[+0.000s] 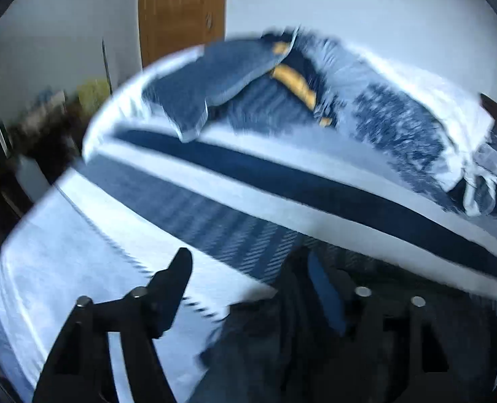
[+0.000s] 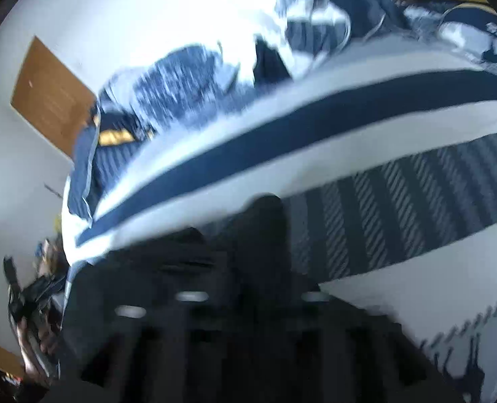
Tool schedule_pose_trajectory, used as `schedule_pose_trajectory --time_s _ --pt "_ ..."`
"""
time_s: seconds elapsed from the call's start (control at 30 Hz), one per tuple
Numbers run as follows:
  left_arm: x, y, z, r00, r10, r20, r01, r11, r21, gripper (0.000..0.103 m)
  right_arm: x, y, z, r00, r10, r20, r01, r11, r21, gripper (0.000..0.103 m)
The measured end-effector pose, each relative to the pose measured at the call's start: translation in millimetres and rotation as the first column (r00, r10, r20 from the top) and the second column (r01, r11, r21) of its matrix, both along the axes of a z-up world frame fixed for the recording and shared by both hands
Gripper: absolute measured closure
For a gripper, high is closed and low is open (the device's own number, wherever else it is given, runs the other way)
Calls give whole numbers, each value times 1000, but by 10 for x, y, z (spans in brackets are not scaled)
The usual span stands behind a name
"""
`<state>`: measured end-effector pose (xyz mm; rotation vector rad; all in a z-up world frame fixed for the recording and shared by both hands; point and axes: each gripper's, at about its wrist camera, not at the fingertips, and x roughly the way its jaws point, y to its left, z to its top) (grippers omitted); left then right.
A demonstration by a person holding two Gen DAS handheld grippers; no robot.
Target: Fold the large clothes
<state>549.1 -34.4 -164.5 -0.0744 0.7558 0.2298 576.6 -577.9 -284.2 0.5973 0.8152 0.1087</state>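
A: Left wrist view first. Jaws?
B: Left gripper (image 1: 248, 275) spread wide. One black finger bare over the striped bedspread (image 1: 282, 181), the other, blue-padded, up against a dark garment (image 1: 248, 342). No squeeze visible on the cloth.
A: And that garment, where?
B: Low in the frame, bunched on the near part of the bedspread, between and under the fingers. Further back, a pile of clothes (image 1: 393, 127): a denim piece, something navy with yellow bands, a blue-and-white print. Behind that, white wall and a wooden door (image 1: 181, 10).
A: Right wrist view?
B: Heavily smeared. Right gripper (image 2: 228, 231) just a black mass at the bottom; impossible to tell whether spread or closed, or on what.
A: Anything sharper?
B: Same bedspread (image 2: 315, 114) with its navy band running across, clothes heaped along the top edge, door (image 2: 50, 94) tilted at left.
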Motion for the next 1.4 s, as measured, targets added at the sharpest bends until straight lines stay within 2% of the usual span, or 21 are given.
schedule_pose_trajectory --time_s 0.03,0.1,0.2,0.27,0.33,0.43,0.5,0.57,0.63,0.77,0.9,1.03,1.2,1.4 --pt "-202 -49 79 1000 -18 8 18 1000 22 25 -207 13 92 999 -18 43 19 1000 -14 19" --pt "-786 -205 153 1000 -20 2 20 998 59 21 -539 77 187 997 -22 73 23 1000 -17 19" --pt "-1503 -476 28 999 -18 -45 22 996 82 19 -1225 221 197 996 -51 80 47 998 46 19" --pt "-1978 -669 -169 996 -34 -79 39 997 64 19 -1636 362 128 998 -48 45 45 996 71 19" --pt "-2492 -898 -386 993 -59 -104 66 996 60 19 -2076 585 40 1000 -27 -5 27 998 48 19" --pt "-2910 -1179 -559 984 -119 -129 123 992 21 19 -2578 803 -30 998 10 -69 -10 1000 5 19" --pt "-3120 -1361 -565 974 -167 -151 176 983 44 19 -2906 924 -6 994 52 -101 -54 998 -14 19" --pt "-3263 -1474 -447 969 -206 -133 215 975 56 19 -3247 991 71 991 73 -108 -78 996 -39 19" --pt "-3387 -1552 -183 968 -240 -75 246 966 79 19 -3483 1026 243 992 78 -97 -84 994 -68 19" --pt "-3566 -1626 431 960 -279 34 275 957 88 18 -3886 1109 815 999 41 -19 -44 986 -161 18" --pt "-3886 -1676 908 957 -268 110 255 960 117 15 -4131 1181 1508 996 28 89 -5 970 -244 19" --pt "-4143 -1626 1341 958 -223 181 197 968 152 8 -4304 1244 2039 986 24 166 23 961 -275 18" --pt "-4412 -1569 1666 959 -184 214 148 974 174 6 -4565 1367 2461 968 63 242 14 953 -302 19" --pt "-4552 -1488 1829 959 -156 238 128 983 133 5 -4717 1466 2668 953 87 290 4 954 -300 19"
